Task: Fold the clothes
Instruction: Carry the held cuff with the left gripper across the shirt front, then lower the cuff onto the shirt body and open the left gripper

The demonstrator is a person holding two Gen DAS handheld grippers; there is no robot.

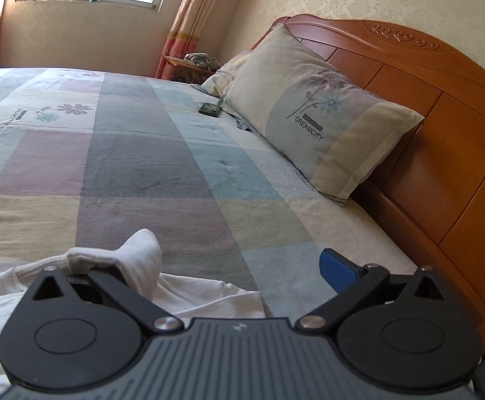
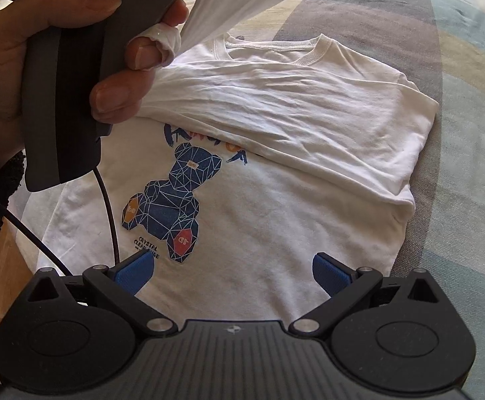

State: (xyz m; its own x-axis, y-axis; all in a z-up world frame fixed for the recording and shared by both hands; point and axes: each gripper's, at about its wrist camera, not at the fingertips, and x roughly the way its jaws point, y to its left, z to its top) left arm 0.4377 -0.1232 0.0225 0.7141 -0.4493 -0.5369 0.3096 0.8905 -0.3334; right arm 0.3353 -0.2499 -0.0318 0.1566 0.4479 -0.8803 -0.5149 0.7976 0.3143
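Left gripper (image 1: 232, 266) spread wide, white fabric draped over one finger; right gripper (image 2: 232, 268) wide, empty, above white cotton bear-print T-shirt (image 2: 275, 206) on patchwork bedsheet (image 1: 142, 153).

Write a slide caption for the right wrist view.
Open right tool hovers over a half-folded white T-shirt while the hand-held left tool lifts its sleeve.

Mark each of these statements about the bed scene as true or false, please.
1. The T-shirt is white with a blue bear print. True.
2. The right tool is shut on the shirt. False: it is open, above the cloth.
3. White cloth drapes over one finger of the left tool. True.
4. The pillow lies flat mid-bed. False: it leans against the wooden headboard.
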